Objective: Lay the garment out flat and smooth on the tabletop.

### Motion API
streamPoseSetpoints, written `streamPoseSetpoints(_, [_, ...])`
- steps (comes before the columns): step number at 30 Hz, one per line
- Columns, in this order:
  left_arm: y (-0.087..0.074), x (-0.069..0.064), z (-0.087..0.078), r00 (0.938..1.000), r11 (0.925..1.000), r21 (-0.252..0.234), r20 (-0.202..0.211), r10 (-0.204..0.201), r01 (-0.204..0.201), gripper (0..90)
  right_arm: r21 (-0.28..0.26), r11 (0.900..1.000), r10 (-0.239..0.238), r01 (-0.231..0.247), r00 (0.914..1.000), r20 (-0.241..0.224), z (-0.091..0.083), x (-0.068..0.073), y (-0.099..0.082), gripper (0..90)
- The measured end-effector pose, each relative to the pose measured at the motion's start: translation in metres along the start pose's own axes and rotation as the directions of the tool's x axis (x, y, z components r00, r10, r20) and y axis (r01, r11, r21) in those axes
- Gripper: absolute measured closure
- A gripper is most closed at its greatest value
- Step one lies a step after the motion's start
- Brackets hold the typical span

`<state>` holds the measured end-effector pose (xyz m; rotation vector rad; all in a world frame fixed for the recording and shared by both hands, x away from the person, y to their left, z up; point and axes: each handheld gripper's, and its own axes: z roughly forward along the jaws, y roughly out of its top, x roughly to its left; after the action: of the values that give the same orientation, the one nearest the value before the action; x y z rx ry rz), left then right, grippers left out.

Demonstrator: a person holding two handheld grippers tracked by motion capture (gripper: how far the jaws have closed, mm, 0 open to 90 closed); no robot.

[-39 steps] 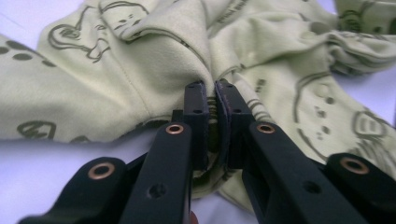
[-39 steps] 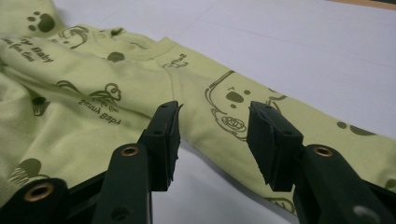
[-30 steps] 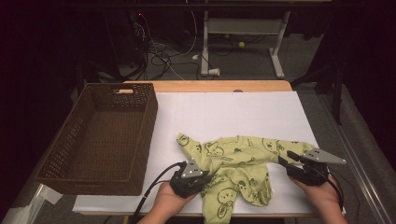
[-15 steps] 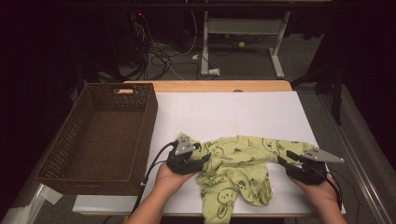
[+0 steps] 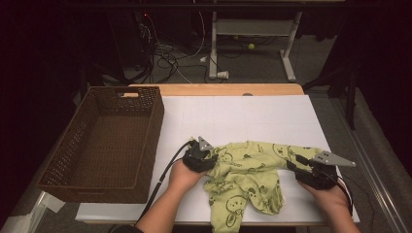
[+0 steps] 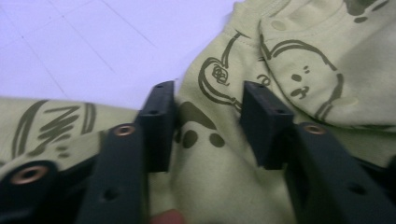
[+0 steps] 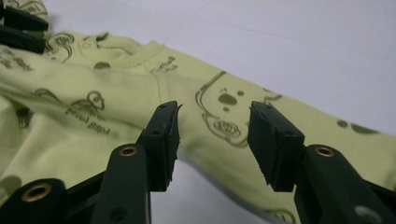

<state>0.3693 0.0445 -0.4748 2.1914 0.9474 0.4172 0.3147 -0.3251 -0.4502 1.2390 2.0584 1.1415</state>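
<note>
A soft lime-green printed cotton baby garment (image 5: 248,177) lies crumpled near the tabletop's front edge; the left gripper (image 6: 208,123), jaws just closing, and the right gripper (image 7: 215,135) both stand apart over its fabric.

Left gripper (image 6: 208,126) jaws stand apart over green printed garment (image 6: 299,60) (fabric bunched between them)

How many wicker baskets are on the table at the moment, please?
1. The brown wicker basket stands on the left part of the table, left of the green baby garment; its inside looks bare, and nothing on the table seems able to hide another.
</note>
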Motion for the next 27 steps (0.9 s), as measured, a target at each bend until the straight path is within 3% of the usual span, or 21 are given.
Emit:
streamPoseSetpoints(2, [-0.001, 0.0, 0.0, 1.0, 1.0, -0.005, 0.005, 0.007, -0.007, 70.2, 0.007, 1.0, 0.007, -0.007, 1.0, -0.007, 0.009, -0.001, 0.006, 53.5])
streamPoseSetpoints(4, [-0.001, 0.0, 0.0, 1.0, 1.0, -0.006, 0.009, 0.003, -0.003, 74.3, 0.014, 0.9999, 0.0, 0.0, 1.0, -0.002, 0.016, -0.002, 0.01, 53.6])
streamPoseSetpoints(5, [-0.001, 0.001, -0.001, 0.9999, 0.9999, -0.011, 0.016, -0.005, 0.005, 75.6, 0.035, 0.9994, -0.001, 0.001, 1.0, 0.004, 0.027, -0.003, 0.015, 53.6])
streamPoseSetpoints(6, [-0.002, 0.003, -0.001, 0.9996, 0.9998, -0.013, 0.026, -0.012, 0.012, 75.6, 0.035, 0.9994, -0.001, 0.001, 1.0, 0.004, 0.027, -0.003, 0.015, 53.6])
streamPoseSetpoints(10, [-0.003, 0.009, -0.002, 0.996, 0.9982, -0.024, 0.072, -0.053, 0.055, 78.1, 0.089, 0.996, -0.009, 0.006, 0.9995, 0.03, 0.054, -0.006, 0.025, 51.1])
streamPoseSetpoints(12, [-0.003, 0.009, -0.002, 0.9951, 0.9975, -0.031, 0.077, -0.061, 0.063, 78.7, 0.111, 0.9938, 0.007, -0.012, 0.999, 0.044, 0.066, -0.007, 0.03, 47.1])
streamPoseSetpoints(14, [-0.004, 0.009, -0.002, 0.9952, 0.9977, -0.033, 0.08, -0.057, 0.059, 78.8, 0.137, 0.9901, 0.027, -0.03, 0.9993, 0.028, 0.077, -0.008, 0.034, 45.4])
streamPoseSetpoints(19, [-0.005, 0.013, -0.004, 0.9918, 0.9953, -0.044, 0.099, -0.082, 0.086, 78.8, 0.184, 0.9825, 0.02, -0.027, 0.999, 0.04, 0.092, -0.005, 0.039, 39.3])
streamPoseSetpoints(23, [-0.005, 0.013, -0.004, 0.9911, 0.995, -0.046, 0.103, -0.084, 0.089, 78.8, 0.2, 0.9784, -0.051, 0.053, 0.9986, -0.017, 0.089, 0.008, 0.038, 69.2])
streamPoseSetpoints(27, [-0.005, 0.012, -0.004, 0.992, 0.9951, -0.051, 0.098, -0.08, 0.085, 78.8, 0.183, 0.9815, -0.051, 0.056, 0.9982, -0.031, 0.085, 0.013, 0.034, 86.1])
